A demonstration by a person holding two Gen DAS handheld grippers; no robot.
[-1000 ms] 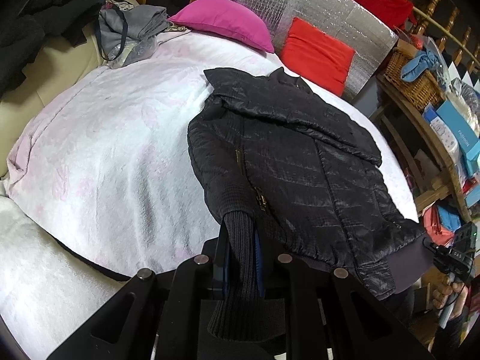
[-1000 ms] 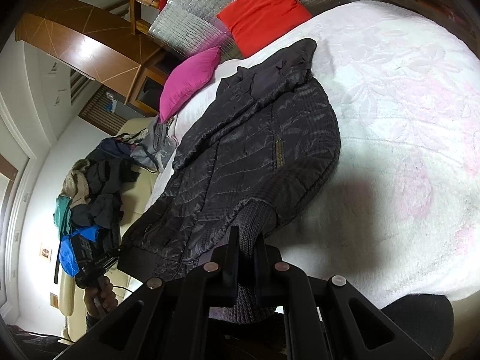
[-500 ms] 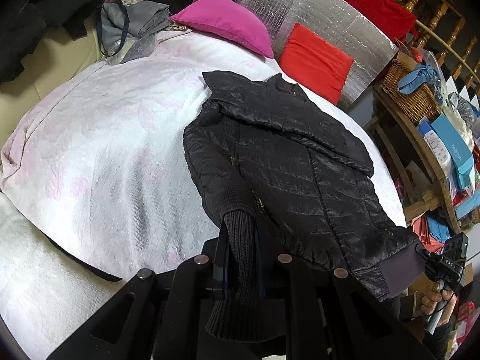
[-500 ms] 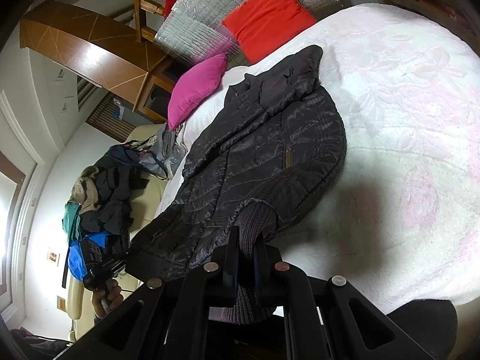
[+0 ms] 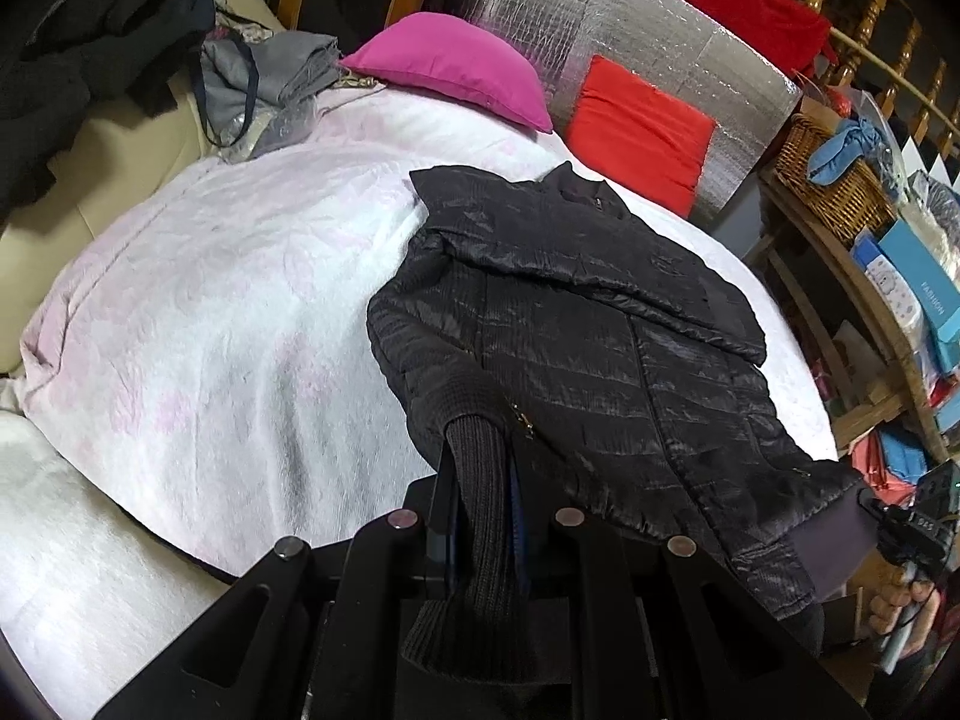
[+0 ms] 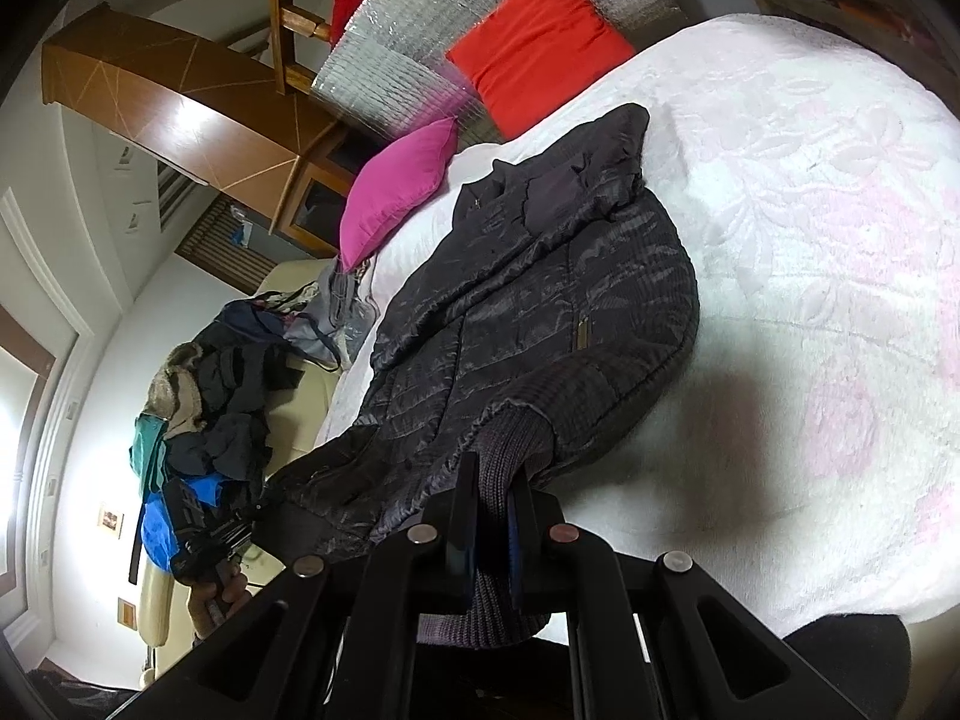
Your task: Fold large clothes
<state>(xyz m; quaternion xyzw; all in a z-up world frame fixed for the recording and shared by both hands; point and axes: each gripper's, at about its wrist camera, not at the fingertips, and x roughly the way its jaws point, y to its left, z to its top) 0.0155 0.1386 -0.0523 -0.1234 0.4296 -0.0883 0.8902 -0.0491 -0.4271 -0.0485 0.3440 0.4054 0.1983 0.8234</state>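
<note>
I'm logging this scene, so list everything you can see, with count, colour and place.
jacket: one, black, flat on the bed, both knit corners gripped
bed: one, white and pink cover
pillow: one, magenta, head of bed
cushion: one, red, against the silver sheet
clothes pile: mixed dark, on the cream sofa
basket: one, wicker, on shelf
left claw: shut on jacket
right claw: shut on jacket

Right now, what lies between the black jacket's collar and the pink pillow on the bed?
Only bare white-and-pink bedspread. In the left wrist view, nothing sits on the stretch from the black jacket collar up to the pink pillow.
</note>
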